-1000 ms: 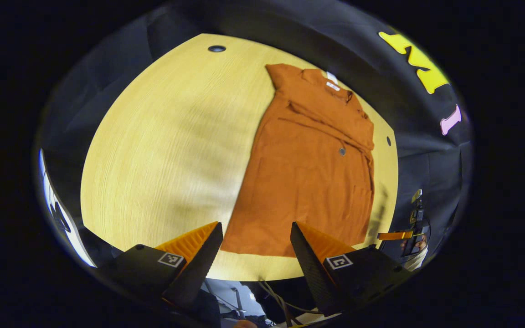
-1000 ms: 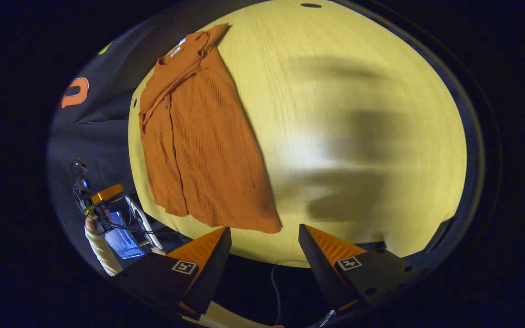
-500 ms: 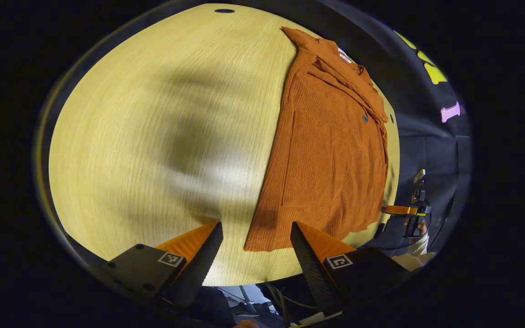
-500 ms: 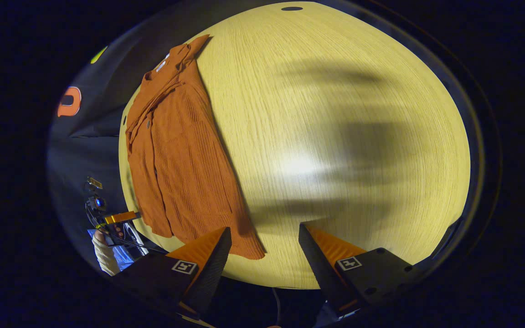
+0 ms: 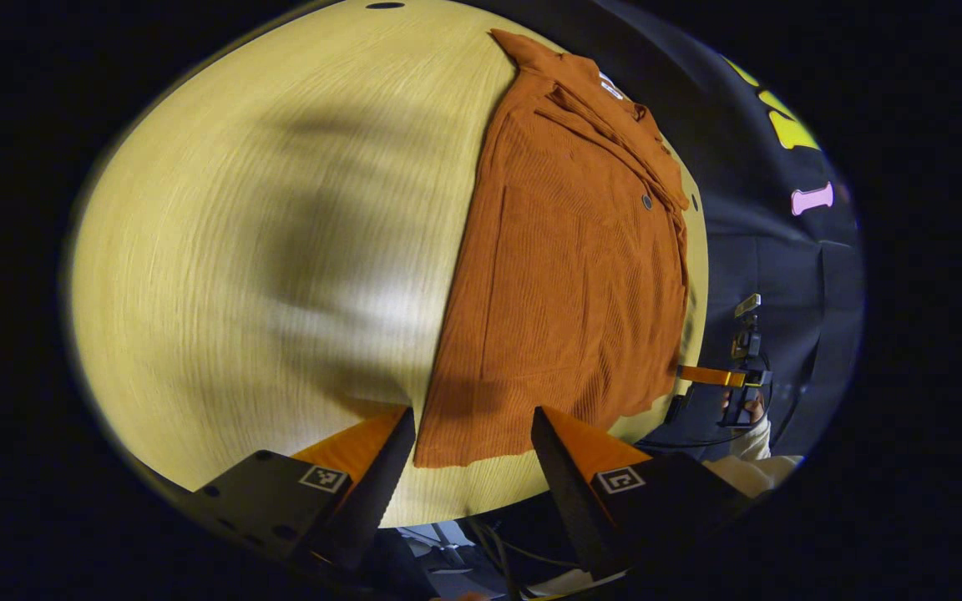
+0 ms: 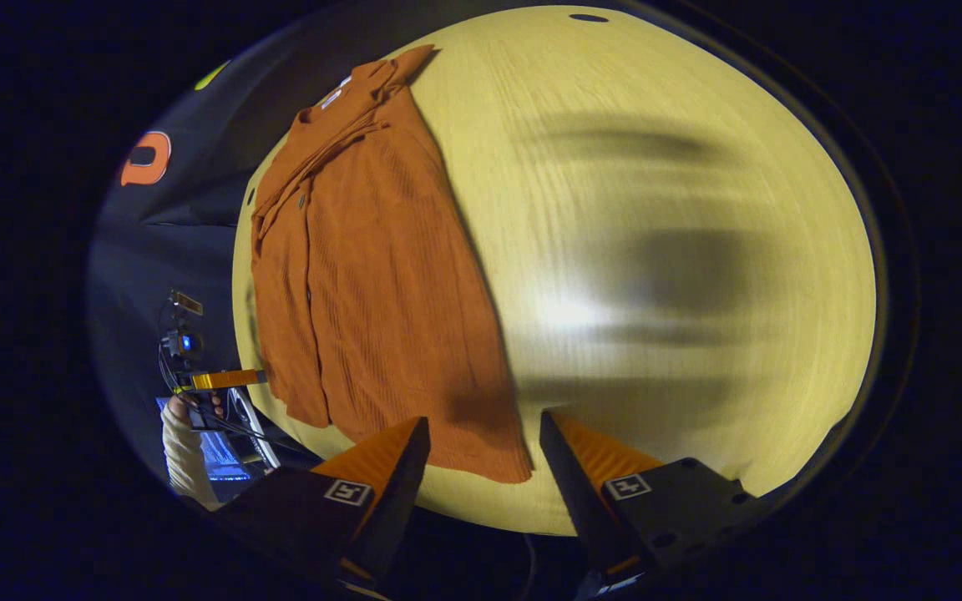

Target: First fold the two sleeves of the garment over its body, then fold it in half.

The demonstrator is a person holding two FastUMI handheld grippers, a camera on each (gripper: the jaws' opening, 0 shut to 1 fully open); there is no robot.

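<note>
- Pale wooden table [image 5: 239, 250], streaked with shadows; black cloth wall [image 5: 748, 234] behind.
- Rust-orange garment [image 5: 564, 275] lying flat on the table, sleeves folded over the body, collar toward 12 o'clock, hem toward 6.
- Left gripper [image 5: 471, 451] spread wide, hovering at the hem's corner, gripping nothing.
- Right gripper [image 6: 481, 459] likewise spread, over the hem's other corner, empty.

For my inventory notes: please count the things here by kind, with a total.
Garment: 1
Table: 1
Grippers: 2, the left gripper and the right gripper
Total: 4
</note>
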